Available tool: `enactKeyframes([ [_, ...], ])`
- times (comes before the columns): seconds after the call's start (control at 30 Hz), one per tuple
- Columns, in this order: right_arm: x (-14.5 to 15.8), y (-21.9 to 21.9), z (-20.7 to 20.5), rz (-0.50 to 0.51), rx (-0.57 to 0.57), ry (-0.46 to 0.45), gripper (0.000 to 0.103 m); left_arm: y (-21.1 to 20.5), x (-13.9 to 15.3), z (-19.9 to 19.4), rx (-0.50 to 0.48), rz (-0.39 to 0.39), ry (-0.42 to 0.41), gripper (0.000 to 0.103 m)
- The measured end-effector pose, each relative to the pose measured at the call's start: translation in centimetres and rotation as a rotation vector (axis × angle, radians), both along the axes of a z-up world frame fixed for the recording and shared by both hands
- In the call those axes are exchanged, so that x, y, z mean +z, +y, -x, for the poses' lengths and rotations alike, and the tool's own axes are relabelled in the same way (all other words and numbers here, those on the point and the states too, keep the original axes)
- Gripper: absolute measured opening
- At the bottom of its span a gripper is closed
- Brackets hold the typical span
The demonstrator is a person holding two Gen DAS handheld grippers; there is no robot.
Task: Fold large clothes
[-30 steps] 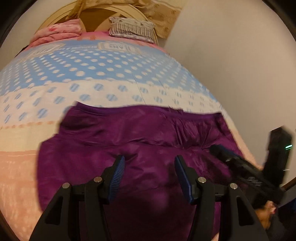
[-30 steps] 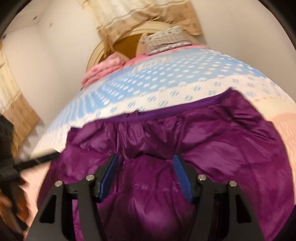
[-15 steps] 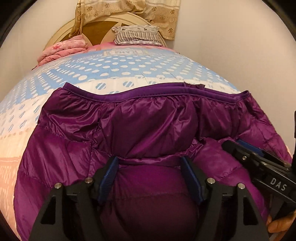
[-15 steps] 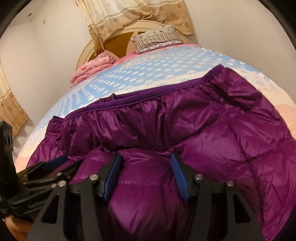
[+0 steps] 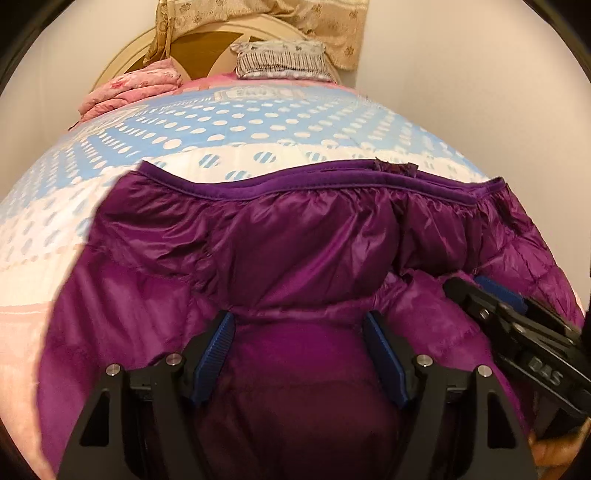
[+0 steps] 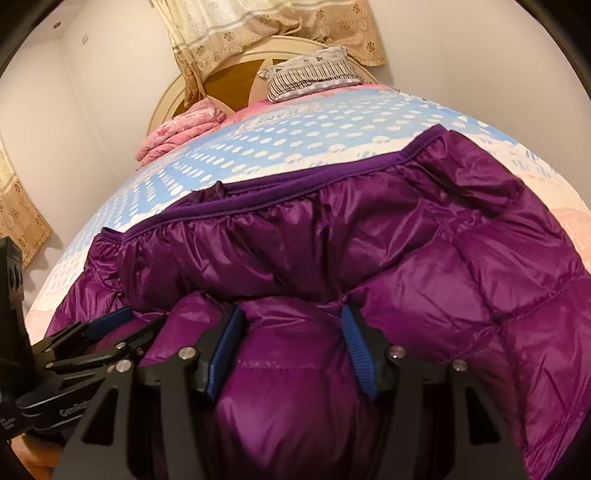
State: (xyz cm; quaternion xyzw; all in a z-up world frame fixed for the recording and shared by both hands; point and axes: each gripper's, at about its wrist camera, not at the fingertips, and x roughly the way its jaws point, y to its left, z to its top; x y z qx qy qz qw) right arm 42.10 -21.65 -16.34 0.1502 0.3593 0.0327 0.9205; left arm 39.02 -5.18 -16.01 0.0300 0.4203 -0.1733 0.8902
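Note:
A shiny purple quilted down jacket [image 5: 295, 243] lies spread across the bed, its banded hem at the far side; it also fills the right wrist view [image 6: 369, 251]. My left gripper [image 5: 301, 328] is open, its blue pads straddling a puffed fold at the jacket's near edge. My right gripper [image 6: 291, 328] is open too, with a bulge of jacket between its pads. The right gripper shows at the right in the left wrist view [image 5: 517, 332]; the left gripper shows at the left in the right wrist view [image 6: 85, 339]. They sit close side by side.
The bed [image 5: 240, 125] has a blue, white and pink dotted cover. A folded pink blanket [image 5: 129, 88] and a striped pillow [image 5: 284, 62] lie at the headboard. A wall [image 5: 461, 92] runs close along the bed's right side. Curtains [image 6: 240, 26] hang behind.
Both grippers have moved forward and down onto the jacket, which now fills much more of each view. The near edge of the jacket has bunched up between the pads.

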Motion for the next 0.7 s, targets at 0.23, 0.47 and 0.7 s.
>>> enactKeyframes([
  [0.23, 1.5, 2.1, 0.0, 0.138, -0.031, 0.064, 0.054, 7.8, 4.3, 3.8, 0.183, 0.099, -0.085, 0.073],
  [0.47, 4.6, 7.2, 4.1, 0.110, 0.071, -0.074, 0.037, 11.7, 0.6, 3.0, 0.306, 0.141, 0.044, 0.073],
  [0.7, -0.1, 7.3, 2.5, 0.075, 0.074, -0.002, 0.037, 8.9, -1.8, 3.1, 0.289, -0.009, -0.018, 0.078],
])
